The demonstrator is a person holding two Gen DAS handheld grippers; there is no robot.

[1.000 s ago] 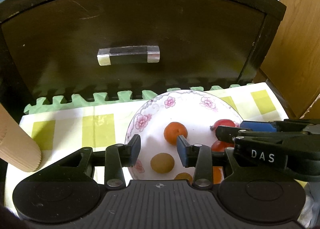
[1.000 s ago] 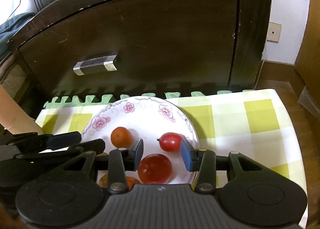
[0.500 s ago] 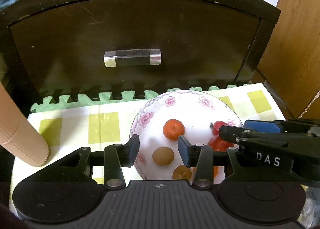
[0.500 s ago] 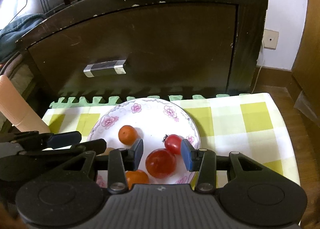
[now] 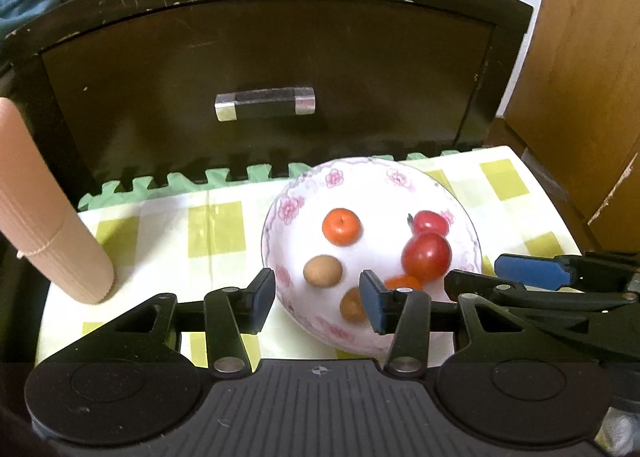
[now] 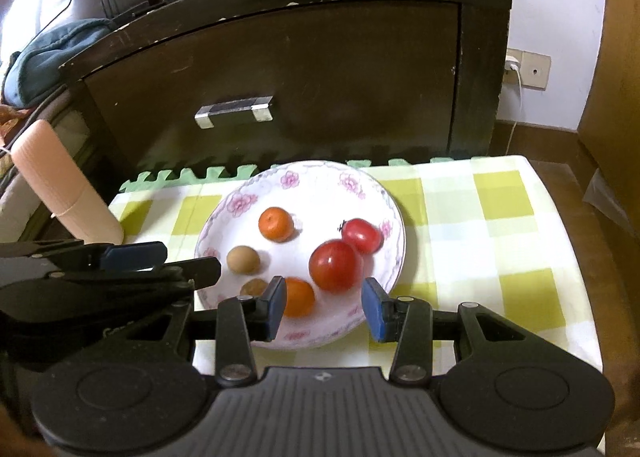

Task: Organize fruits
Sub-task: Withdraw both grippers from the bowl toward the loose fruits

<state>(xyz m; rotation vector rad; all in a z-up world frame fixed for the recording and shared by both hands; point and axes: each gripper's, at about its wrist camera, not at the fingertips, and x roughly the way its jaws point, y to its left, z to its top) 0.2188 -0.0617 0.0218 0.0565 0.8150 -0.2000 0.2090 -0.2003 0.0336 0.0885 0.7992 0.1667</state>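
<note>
Above the plate (image 6: pixel 394 213), both hand-held grippers, left (image 5: pixel 318 297) and right (image 6: pixel 324 307), gape empty; grasp each fruit gently across its middle

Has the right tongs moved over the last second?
Yes. The right tongs have pulled back and up: the flowered plate and drawer handle now sit farther off, and more fruit shows ahead.

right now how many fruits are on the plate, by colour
red: 2, the large one and the small one
orange: 2, one at the back and one in front
brown: 2, and
total: 6, all on the plate
</note>
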